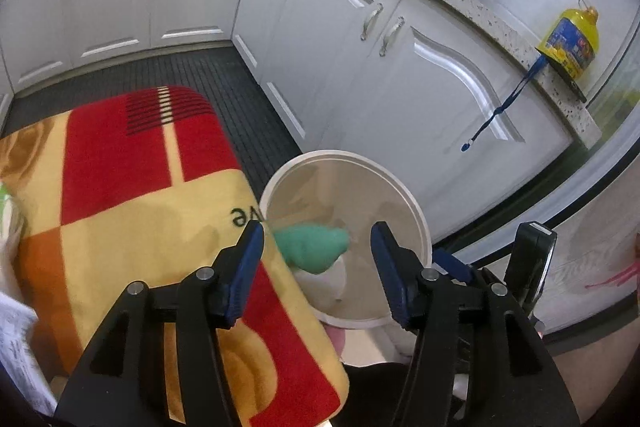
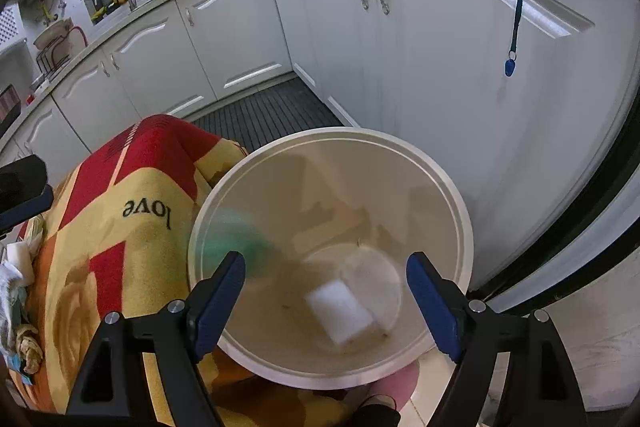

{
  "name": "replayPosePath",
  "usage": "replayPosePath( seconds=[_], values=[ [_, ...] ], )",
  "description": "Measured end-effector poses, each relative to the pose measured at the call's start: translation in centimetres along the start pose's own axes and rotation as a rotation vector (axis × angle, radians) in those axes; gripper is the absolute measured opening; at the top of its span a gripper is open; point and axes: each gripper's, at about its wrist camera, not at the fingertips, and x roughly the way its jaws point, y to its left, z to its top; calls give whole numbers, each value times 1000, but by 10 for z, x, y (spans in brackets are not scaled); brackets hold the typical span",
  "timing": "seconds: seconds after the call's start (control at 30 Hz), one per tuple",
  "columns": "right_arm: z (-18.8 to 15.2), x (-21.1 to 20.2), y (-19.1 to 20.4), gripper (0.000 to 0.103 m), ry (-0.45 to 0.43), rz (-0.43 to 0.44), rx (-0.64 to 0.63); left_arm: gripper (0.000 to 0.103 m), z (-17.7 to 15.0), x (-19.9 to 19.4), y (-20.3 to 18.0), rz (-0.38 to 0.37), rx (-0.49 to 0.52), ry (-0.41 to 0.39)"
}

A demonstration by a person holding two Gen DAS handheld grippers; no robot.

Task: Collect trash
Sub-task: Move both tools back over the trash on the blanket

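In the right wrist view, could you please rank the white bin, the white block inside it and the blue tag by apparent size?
1. white bin
2. white block
3. blue tag, though farther off, so its true size is unsure.

A cream bin (image 2: 460, 203) with a white block (image 2: 340, 311) and a blurred green piece (image 1: 316, 247) is seen beside a red, yellow and orange blanket (image 1: 132, 187) lettered in black; blue pads (image 2: 428, 299) are borne on black grippers.
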Motion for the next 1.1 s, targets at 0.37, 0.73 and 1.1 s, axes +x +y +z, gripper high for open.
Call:
replayPosePath(
  seconds=[0.37, 0.73, 1.1],
  values=[
    [-2, -21, 27, 81, -24, 29, -45, 54, -15, -41, -4, 75, 76, -59],
    [0, -51, 77, 84, -68, 90, -113, 54, -27, -91, 2, 160, 122, -138],
    [-9, -62, 130, 85, -71, 162, -197, 54, -49, -123, 37, 252, 89, -172]
  ],
)
